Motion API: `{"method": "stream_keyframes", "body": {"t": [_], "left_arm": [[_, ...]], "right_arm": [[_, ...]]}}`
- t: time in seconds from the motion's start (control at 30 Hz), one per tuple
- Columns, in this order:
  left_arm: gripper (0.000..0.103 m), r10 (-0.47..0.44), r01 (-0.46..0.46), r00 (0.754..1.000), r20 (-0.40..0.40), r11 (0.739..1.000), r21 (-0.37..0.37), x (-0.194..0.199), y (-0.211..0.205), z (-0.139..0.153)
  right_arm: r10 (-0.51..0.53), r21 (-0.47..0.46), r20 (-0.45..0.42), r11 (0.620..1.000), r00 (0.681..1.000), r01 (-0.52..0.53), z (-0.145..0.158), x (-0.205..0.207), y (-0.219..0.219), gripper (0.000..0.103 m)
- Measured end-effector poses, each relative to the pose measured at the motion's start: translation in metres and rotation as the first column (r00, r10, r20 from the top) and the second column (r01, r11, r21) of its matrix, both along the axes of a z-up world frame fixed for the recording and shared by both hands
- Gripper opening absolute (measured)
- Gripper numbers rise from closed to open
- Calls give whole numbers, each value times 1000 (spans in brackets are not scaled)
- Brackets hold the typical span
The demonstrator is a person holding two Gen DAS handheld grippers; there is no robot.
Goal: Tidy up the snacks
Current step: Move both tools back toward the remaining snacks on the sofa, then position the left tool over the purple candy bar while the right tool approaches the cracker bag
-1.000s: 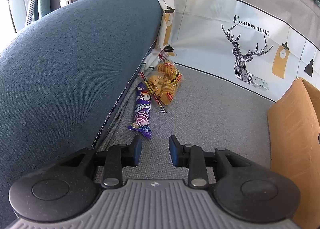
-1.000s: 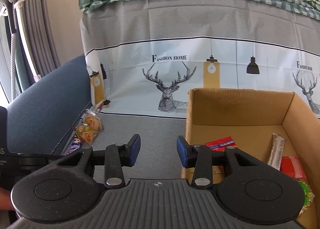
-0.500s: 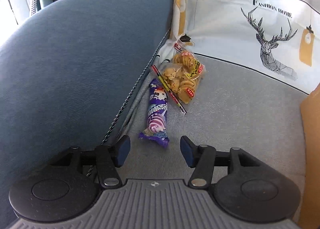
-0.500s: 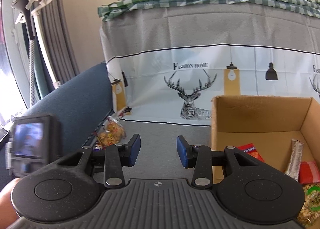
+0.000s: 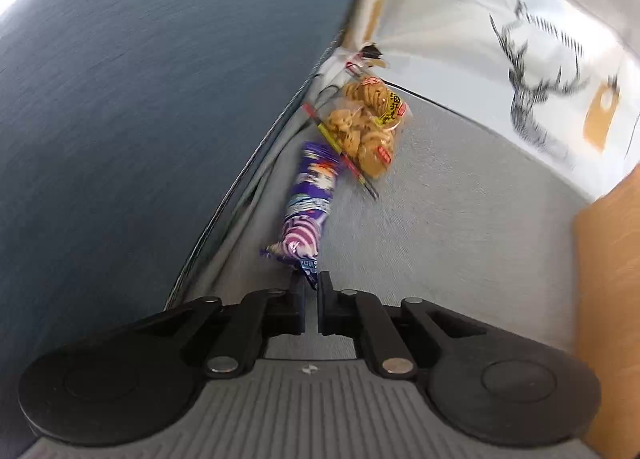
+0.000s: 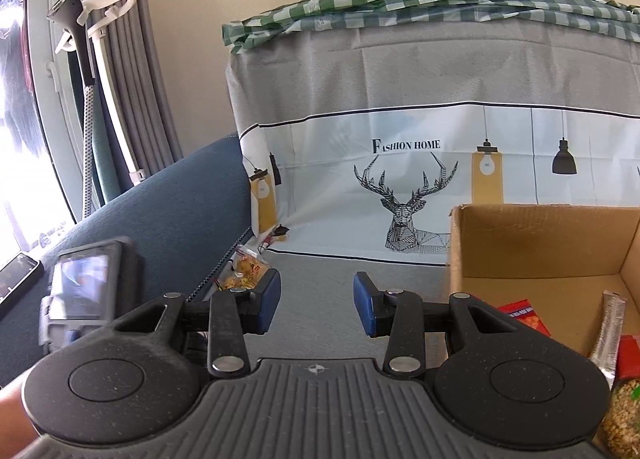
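A purple snack packet (image 5: 306, 199) lies along the seam between the blue sofa arm (image 5: 140, 99) and the grey seat. My left gripper (image 5: 311, 287) is shut on the packet's near end, and the crimped corner sits between the pads. Behind the packet lie a clear bag of cookies (image 5: 366, 123) and a thin red stick (image 5: 340, 151). My right gripper (image 6: 316, 307) hovers open over the seat with nothing between its fingers. The cardboard box (image 6: 540, 243) stands to its right, and the cookie bag (image 6: 246, 271) shows at the far left.
The box holds a red packet (image 6: 520, 313), a silver bar (image 6: 610, 331) and other snacks. Its side (image 5: 608, 299) rises right of the left gripper. A deer-print cloth (image 6: 400, 179) backs the seat. The left tool's camera screen (image 6: 84, 291) and a person's hand (image 6: 12, 419) are at lower left.
The left gripper moved forward and down to the purple packet, spread wider, then shut on its near end. The right view swung left, so the box sits further right.
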State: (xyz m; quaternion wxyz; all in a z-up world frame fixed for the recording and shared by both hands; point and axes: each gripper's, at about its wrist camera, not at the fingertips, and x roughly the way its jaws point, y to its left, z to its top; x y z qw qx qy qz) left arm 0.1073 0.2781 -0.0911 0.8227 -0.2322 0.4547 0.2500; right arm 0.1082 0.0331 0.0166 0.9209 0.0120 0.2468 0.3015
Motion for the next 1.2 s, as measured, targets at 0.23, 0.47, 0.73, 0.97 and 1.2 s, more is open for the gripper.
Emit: {"method": "stream_keyframes", "body": {"t": [0.23, 0.47, 0.73, 0.97, 1.2], "left_arm": [[4, 149, -127, 988, 38, 931, -342, -64, 18, -5], [34, 146, -136, 989, 4, 932, -335, -53, 20, -8], [47, 135, -128, 991, 9, 958, -255, -36, 16, 2], [47, 120, -115, 993, 1, 957, -267, -28, 17, 1], [47, 112, -107, 994, 1, 954, -281, -24, 23, -1]], "right_arm": [[20, 4, 21, 1000, 1000, -20, -1, -10, 10, 42], [46, 48, -101, 998, 994, -41, 3, 5, 19, 43], [115, 16, -293, 993, 949, -115, -6, 69, 84, 51], [88, -32, -456, 993, 886, -116, -61, 128, 156, 56], [77, -107, -511, 982, 856, -153, -106, 158, 201, 55]]}}
